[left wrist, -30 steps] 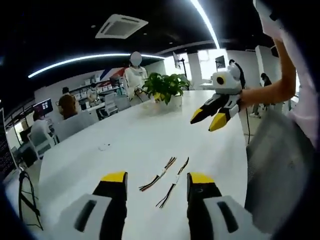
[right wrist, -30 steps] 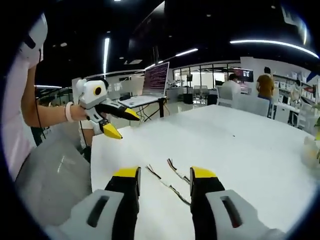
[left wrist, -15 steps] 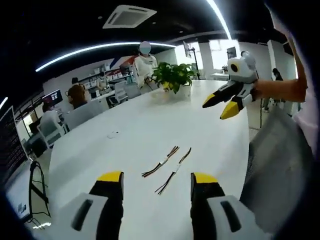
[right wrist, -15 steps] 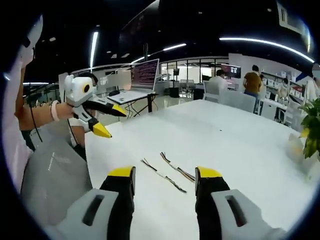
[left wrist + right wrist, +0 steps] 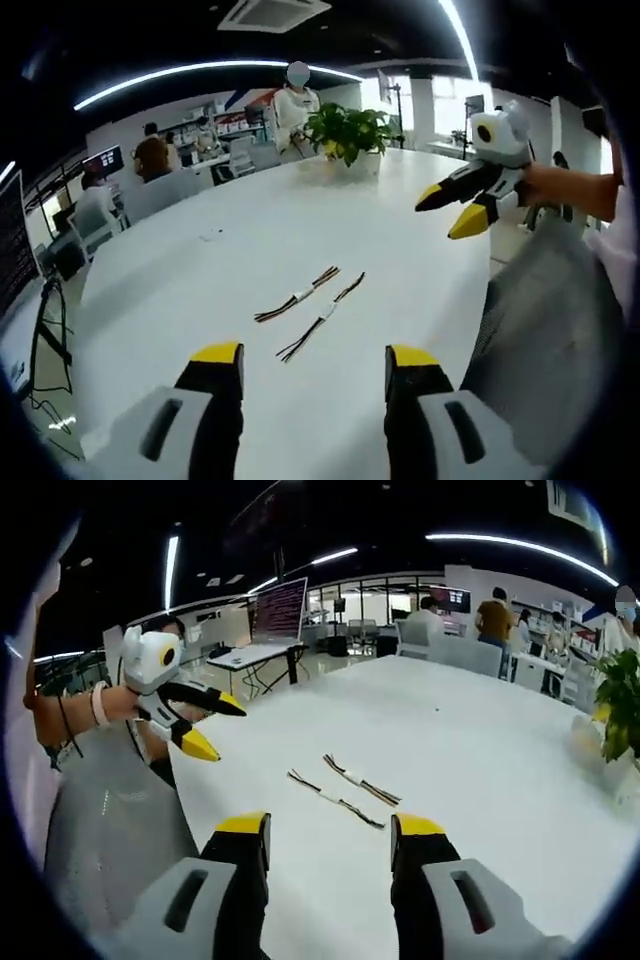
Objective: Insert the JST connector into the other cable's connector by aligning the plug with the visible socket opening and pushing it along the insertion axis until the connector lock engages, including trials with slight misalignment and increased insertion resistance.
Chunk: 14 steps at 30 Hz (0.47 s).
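A broad white oval table point(image 5: 200, 290) stretches away ahead of both grippers, with a leafy green plant in a white pot point(image 5: 348, 135) far down it beyond the left gripper's jaws. Over the table's near edge, the left gripper point(image 5: 312, 352), grey with black jaws and yellow tips, hangs with its jaws spread wide and nothing between them; in the right gripper view it comes in from the left point(image 5: 208, 725), held in a hand, tips parted. The right gripper point(image 5: 330, 825) is the same build, jaws also spread apart and empty, and it shows at the upper right of the left gripper view point(image 5: 447, 210). Ahead of both, flat on the tabletop, lie two short multicoloured wire leads with small white connectors: the first cable point(image 5: 296, 296) further off, the second cable point(image 5: 322, 317) nearer the left gripper's jaws, side by side and apart, neither touched by any jaw.
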Available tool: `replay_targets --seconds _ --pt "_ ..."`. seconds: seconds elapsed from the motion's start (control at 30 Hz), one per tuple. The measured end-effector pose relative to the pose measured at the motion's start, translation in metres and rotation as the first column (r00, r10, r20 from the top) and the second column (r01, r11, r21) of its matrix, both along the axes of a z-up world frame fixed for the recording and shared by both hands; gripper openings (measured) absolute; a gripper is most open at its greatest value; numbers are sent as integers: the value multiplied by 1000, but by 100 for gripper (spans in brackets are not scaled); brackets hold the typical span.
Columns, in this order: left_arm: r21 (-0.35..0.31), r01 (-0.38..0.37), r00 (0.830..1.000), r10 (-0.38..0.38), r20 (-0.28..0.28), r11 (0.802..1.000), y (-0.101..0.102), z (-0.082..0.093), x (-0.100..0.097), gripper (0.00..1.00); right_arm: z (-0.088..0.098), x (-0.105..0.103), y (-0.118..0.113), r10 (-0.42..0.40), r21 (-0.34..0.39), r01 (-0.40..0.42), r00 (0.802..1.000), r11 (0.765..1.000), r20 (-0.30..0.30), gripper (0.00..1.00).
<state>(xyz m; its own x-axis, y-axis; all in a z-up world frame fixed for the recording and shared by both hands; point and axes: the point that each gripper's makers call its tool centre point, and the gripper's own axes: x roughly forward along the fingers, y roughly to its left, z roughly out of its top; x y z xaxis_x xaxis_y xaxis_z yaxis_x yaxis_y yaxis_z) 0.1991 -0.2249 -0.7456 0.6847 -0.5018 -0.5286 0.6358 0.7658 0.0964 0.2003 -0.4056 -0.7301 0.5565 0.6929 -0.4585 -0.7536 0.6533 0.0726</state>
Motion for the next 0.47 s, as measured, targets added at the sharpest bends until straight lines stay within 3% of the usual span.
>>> replay_targets --seconds 0.17,0.27,0.47 --pt "-1 -22 1000 22 -16 1000 3 -9 -5 54 -6 -3 0 -16 -5 16 1000 1000 -17 46" --pt "49 -17 998 21 -67 999 8 -24 -12 54 -11 -4 1 -15 -28 15 1000 999 -10 46" --pt "27 -20 997 22 -79 999 8 -25 -16 54 -12 -6 2 -11 -52 11 1000 999 -3 46"
